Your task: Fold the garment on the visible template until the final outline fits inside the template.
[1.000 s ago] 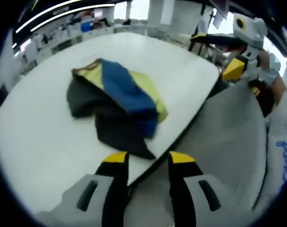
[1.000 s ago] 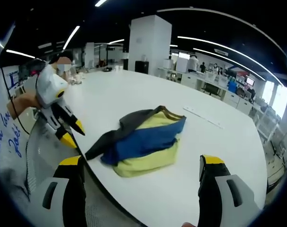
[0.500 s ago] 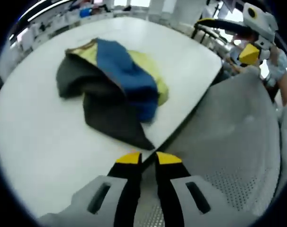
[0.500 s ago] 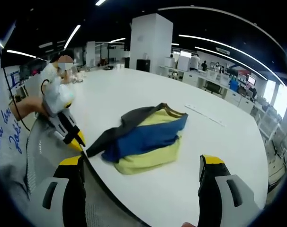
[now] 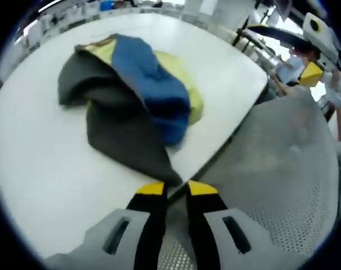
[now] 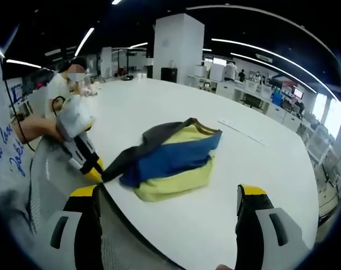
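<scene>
A crumpled garment [image 5: 142, 95] in dark grey, blue and yellow lies bunched on the white table [image 5: 227, 67], near its edge. Its dark pointed corner [image 5: 169, 175] reaches that edge, between the yellow tips of my left gripper [image 5: 176, 188], whose jaws stand nearly together on it. In the right gripper view the garment [image 6: 170, 160] sits mid-table, with the left gripper [image 6: 93, 171] at its dark corner. My right gripper [image 6: 166, 191] is wide open, short of the cloth, with nothing between its jaws. It also appears far right, off the table [image 5: 311, 72].
A grey perforated chair back [image 5: 272, 169] lies just past the table edge below the left gripper. A person [image 6: 63, 84] stands at the table's left side. A whiteboard with blue writing [image 6: 1, 146] is at far left. Desks and shelves line the back.
My left gripper came in to the table edge and its jaws narrowed from wide open onto the garment's dark corner. The right gripper has held still and open.
</scene>
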